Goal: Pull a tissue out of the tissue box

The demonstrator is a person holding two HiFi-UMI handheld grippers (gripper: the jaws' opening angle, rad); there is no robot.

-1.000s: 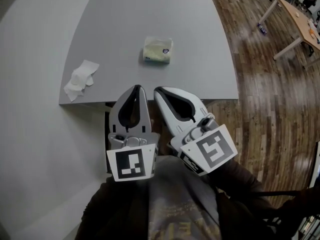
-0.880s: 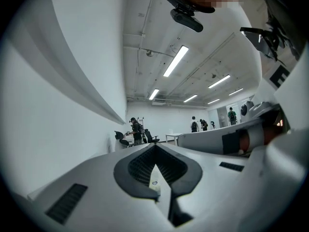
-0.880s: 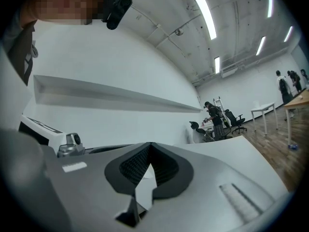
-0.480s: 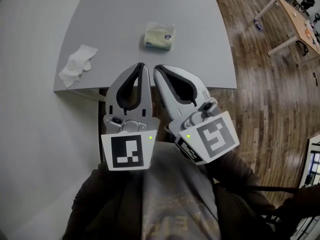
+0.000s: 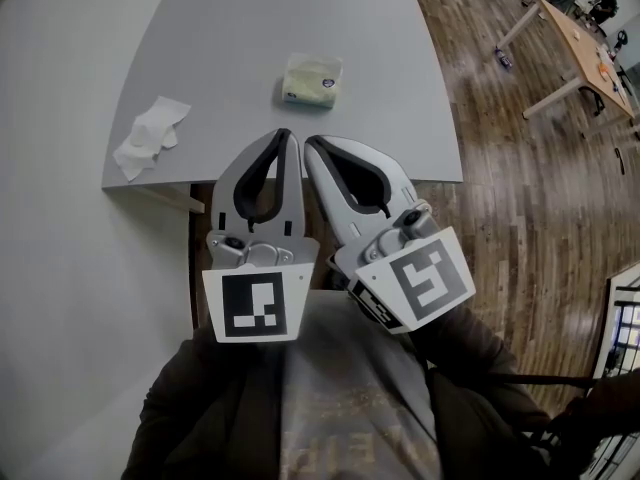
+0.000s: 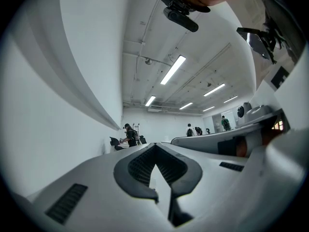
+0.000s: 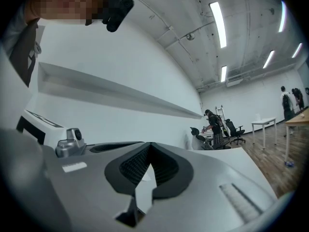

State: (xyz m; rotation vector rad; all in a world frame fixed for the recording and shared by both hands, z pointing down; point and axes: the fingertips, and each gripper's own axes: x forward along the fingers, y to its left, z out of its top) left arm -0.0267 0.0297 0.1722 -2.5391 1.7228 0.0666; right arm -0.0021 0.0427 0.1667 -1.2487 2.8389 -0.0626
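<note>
Nearest the camera is the person's dark-sleeved torso (image 5: pixel 350 408), and in front of it both tools are held side by side, each with its marker cube (image 5: pixel 253 306) facing up. The left gripper (image 5: pixel 285 138) has its two jaws brought together at the tips, with only the loop-shaped gap of their curved pads behind, and nothing is caught between them. The right gripper (image 5: pixel 312 146) sits just beside it, angled slightly toward it, with its jaws likewise pressed tip to tip and empty. Seen from the head, both sets of tips lie on the near side of the tissue box (image 5: pixel 312 79), clearly apart from it and pointing roughly its way. The box, pale yellow-green with a soft white top, rests on the grey table (image 5: pixel 290 8), towards its near half. A crumpled white tissue (image 5: pixel 148 138) lies on the same surface well to the left of the box, close to the table's near-left corner. To the right of the box, past the table's edge, is a wooden floor (image 5: pixel 520 218), and farther right beyond the box stands another table (image 5: pixel 585 48) with a light top. The two gripper views look out level across the room, where strip lights (image 6: pixel 173 69) run along the ceiling and several people (image 6: pixel 129 135) stand far off.
</note>
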